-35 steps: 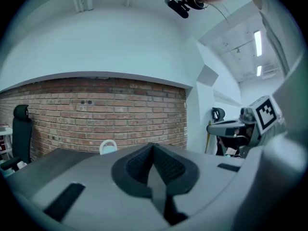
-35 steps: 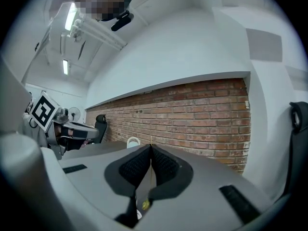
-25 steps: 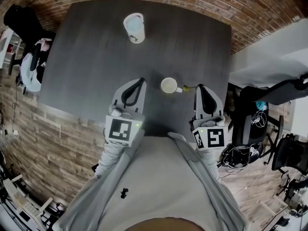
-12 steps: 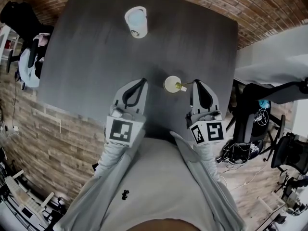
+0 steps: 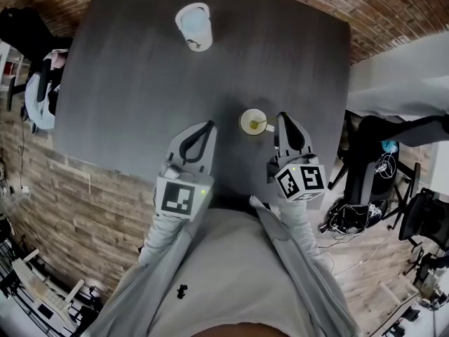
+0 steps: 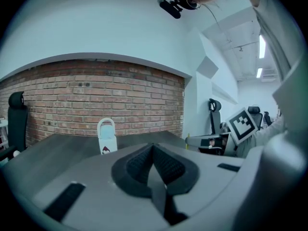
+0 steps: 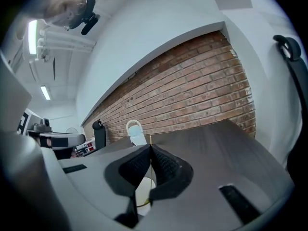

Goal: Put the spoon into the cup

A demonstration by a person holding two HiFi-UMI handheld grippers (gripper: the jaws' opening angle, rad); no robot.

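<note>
A small white cup [image 5: 251, 121] stands on the dark table [image 5: 140, 83] near its front edge. My right gripper [image 5: 282, 116] is just right of the cup, shut on the thin handle of a gold spoon [image 5: 261, 125], whose bowl end reaches over the cup's mouth. In the right gripper view the spoon [image 7: 150, 138] runs upright between the pads of the right gripper [image 7: 150, 147], and the cup [image 7: 144, 192] shows below them. My left gripper [image 5: 208, 125] is left of the cup, shut on nothing. The left gripper view shows the left gripper [image 6: 153, 147] with its pads together.
A taller white container with a pale blue top [image 5: 194, 25] stands at the table's far side, also seen as the container [image 6: 107, 136] and the container [image 7: 135, 131]. Black office chairs [image 5: 382, 142] stand right of the table, another chair [image 5: 42, 97] on the left. A brick wall lies behind.
My right gripper came down and left with the spoon, bringing its bowl end from beside the cup to over the cup's mouth. My left gripper sank slightly.
</note>
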